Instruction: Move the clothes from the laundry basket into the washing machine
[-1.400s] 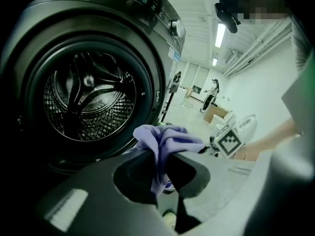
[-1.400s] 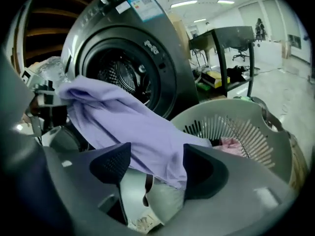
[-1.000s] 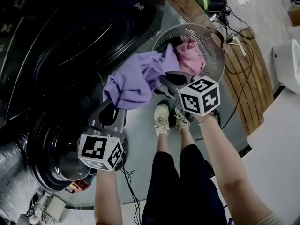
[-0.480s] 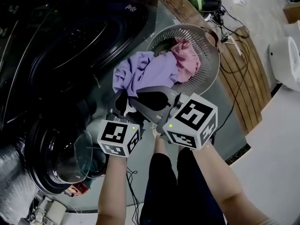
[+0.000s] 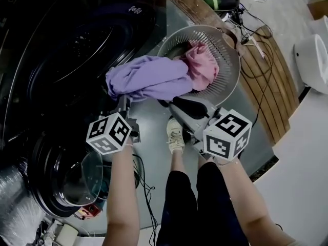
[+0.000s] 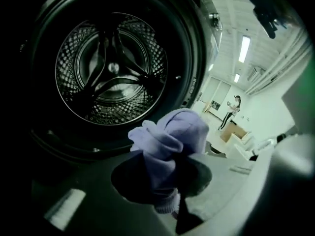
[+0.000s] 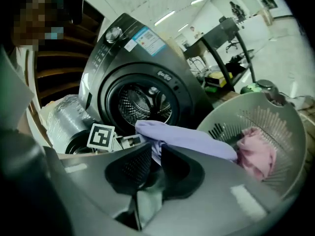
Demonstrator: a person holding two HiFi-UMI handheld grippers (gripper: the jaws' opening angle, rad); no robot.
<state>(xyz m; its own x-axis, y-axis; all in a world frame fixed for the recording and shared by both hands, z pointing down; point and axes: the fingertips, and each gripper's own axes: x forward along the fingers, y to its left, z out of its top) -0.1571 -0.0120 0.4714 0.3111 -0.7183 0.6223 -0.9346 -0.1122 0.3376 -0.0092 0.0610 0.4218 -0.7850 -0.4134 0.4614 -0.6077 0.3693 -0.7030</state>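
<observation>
A purple garment (image 5: 148, 78) hangs stretched between my two grippers, in front of the washing machine's open drum (image 5: 72, 45). My left gripper (image 5: 121, 102) is shut on its bunched left end (image 6: 170, 141), and the steel drum (image 6: 110, 70) is close ahead of it. My right gripper (image 5: 169, 103) is shut on the garment's other edge (image 7: 192, 139), just outside the laundry basket (image 5: 228, 50). A pink garment (image 5: 202, 65) lies inside the basket (image 7: 275, 112), and the pink cloth (image 7: 256, 154) also shows in the right gripper view.
The washer's round door (image 5: 66, 173) hangs open at the lower left. The person's legs and shoes (image 5: 176, 132) stand between the machine and the basket. Cables (image 5: 259, 70) run over a wooden strip right of the basket. A person (image 6: 232, 111) stands far off in the room.
My left gripper has swung left toward the drum opening, drawing the purple garment out flat. My right gripper has shifted right and down, still holding its edge.
</observation>
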